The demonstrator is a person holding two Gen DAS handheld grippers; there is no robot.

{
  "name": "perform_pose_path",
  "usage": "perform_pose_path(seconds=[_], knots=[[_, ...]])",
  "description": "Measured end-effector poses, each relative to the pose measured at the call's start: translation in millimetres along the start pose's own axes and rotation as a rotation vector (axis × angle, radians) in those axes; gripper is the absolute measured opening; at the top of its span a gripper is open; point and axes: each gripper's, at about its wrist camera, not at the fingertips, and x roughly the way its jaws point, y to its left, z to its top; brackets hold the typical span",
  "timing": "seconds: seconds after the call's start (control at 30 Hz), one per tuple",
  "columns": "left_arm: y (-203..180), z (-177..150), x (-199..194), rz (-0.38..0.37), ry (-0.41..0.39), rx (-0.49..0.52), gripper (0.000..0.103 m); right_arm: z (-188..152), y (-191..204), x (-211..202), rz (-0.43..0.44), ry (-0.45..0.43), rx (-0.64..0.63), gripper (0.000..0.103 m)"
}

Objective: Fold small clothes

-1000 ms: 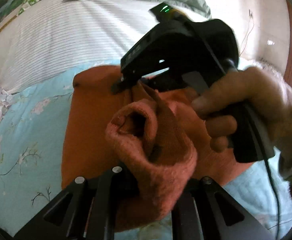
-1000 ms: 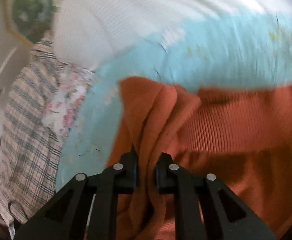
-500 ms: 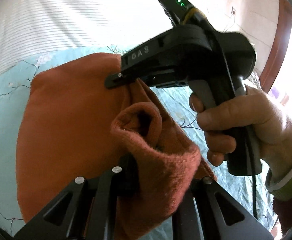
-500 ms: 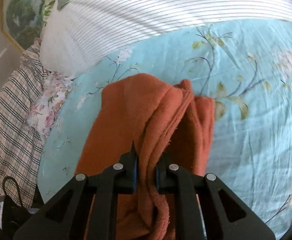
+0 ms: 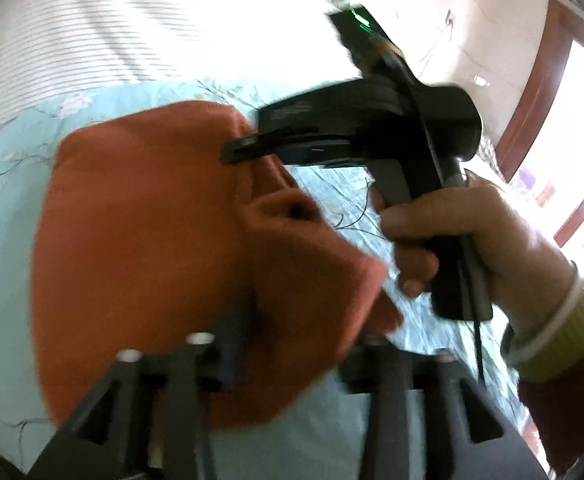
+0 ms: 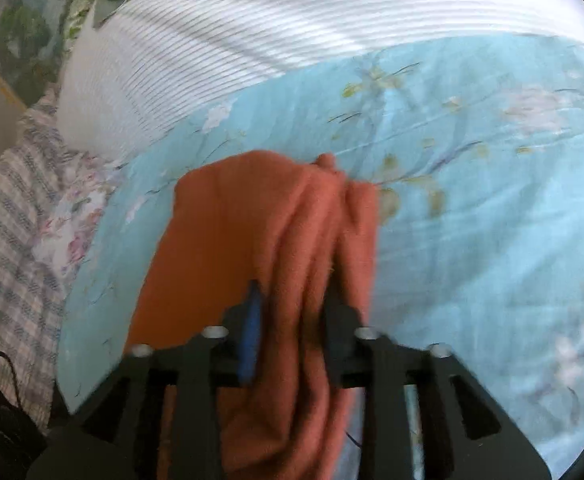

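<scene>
Black tongs, yellow-green cuff, maroon sleeve

We see a bed's pale blue floral sheet, orange garment on it, striped white pillow behind.

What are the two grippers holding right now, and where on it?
Nothing firmly: both sets of jaws are opening. The orange garment lies bunched between the left gripper and right gripper, along its folded edge.
</scene>
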Motion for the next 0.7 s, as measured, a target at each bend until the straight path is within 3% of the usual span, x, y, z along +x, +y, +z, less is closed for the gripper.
perform_pose_path(seconds=[0.03,0.07,0.1,0.13,0.3,0.47,0.63,0.7], knots=[[7.9,-3.5,-12.2,0.014,-0.021,-0.013,0.071,-2.8,-1.6,-11.9,-0.019,-0.035,0.010,0.055],[18.5,-6.5,-24.4,0.026,-0.047,-0.032,0.073,-5.3,-2.8,-19.9,-0.033,-0.056,0.020,0.076],[29.0,-8.2,-33.1,0.034,-0.058,-0.052,0.078,-9.8,-3.5,-29.3,-0.046,-0.080,0.032,0.091],[42.8,-9.0,-40.5,0.043,-0.064,-0.080,0.084,-14.6,-4.0,-34.8,-0.037,-0.090,0.037,0.093],[114.1,-8.9,-47.7,0.091,-0.042,-0.247,0.084,-33.4,-0.3,-32.4,0.040,-0.033,0.066,0.093],[168.6,-14.2,-26.1,-0.005,0.020,-0.427,0.084,-38.2,-0.2,-14.2,0.043,0.013,0.067,0.093],[186.2,-14.6,13.0,-0.090,0.067,-0.488,0.084,-38.6,-5.7,0.6,0.098,0.046,0.083,0.092],[182.6,-7.9,20.6,-0.108,0.053,-0.458,0.084,-39.2,-7.2,7.7,0.101,0.058,0.088,0.085]])
